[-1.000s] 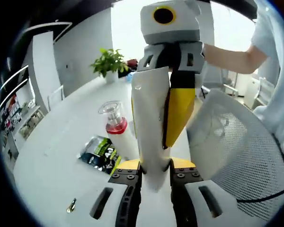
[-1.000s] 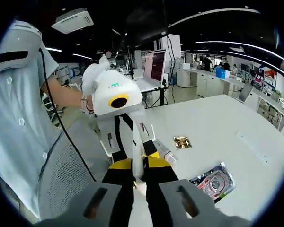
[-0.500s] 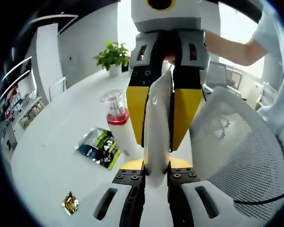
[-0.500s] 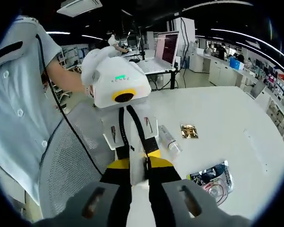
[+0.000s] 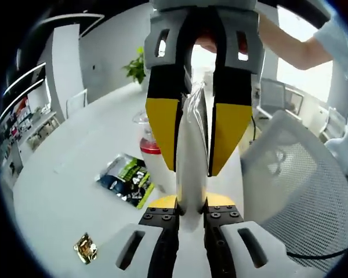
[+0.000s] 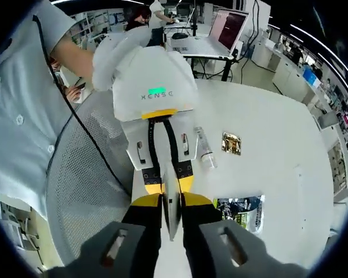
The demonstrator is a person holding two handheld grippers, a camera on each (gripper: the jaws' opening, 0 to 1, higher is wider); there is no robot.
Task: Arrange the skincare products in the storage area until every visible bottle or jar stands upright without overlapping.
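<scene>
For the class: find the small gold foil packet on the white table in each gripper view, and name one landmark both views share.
Left gripper view: gold foil packet lies lower left, on the table.
Right gripper view: it lies right of centre, beside a small clear bottle.
Shared landmark: the green-and-black pouch.

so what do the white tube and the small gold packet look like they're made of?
White tube: looks like soft plastic, semi-gloss; flat crimped end, faint highlights, pinched by both grippers. Gold packet: likely metallic foil or foil laminate; crinkled, mirror-like glints. Neither is certain from looks.
</scene>
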